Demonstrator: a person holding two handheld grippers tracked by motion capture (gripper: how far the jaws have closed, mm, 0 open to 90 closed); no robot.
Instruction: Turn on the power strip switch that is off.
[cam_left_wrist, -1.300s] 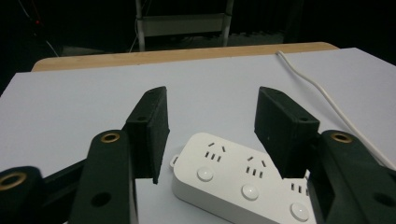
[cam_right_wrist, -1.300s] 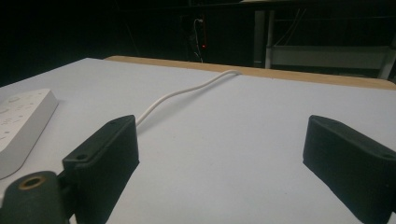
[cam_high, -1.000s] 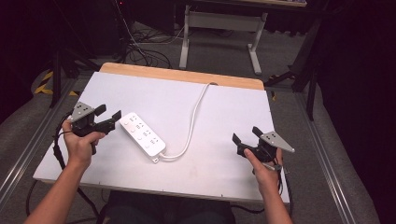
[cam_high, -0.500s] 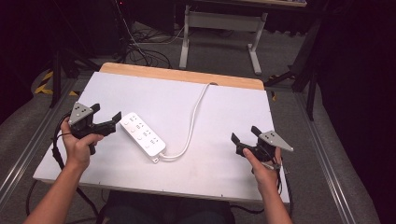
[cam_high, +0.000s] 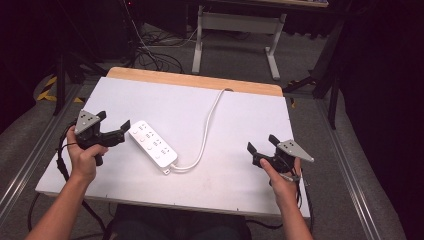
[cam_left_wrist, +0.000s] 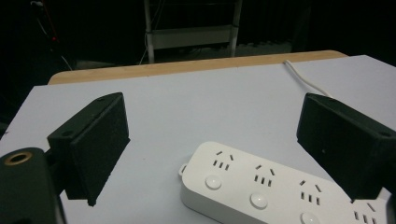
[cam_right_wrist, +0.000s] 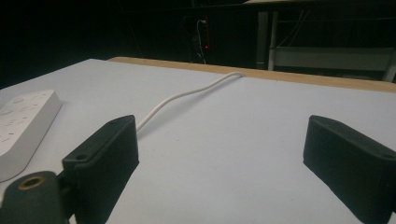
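We hold our left gripper (cam_high: 121, 131) wide open just beside the white power strip (cam_high: 152, 146). Our right gripper (cam_high: 261, 147) waits wide open too. We should close slowly around its end.

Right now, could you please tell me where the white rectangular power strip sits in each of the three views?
High view: the white rectangular power strip lies left of centre, angled.
Left gripper view: bottom centre-right, between the open tongs.
Right gripper view: at the left edge.
Shared landmark: its white cord, running to the table's far wooden edge.
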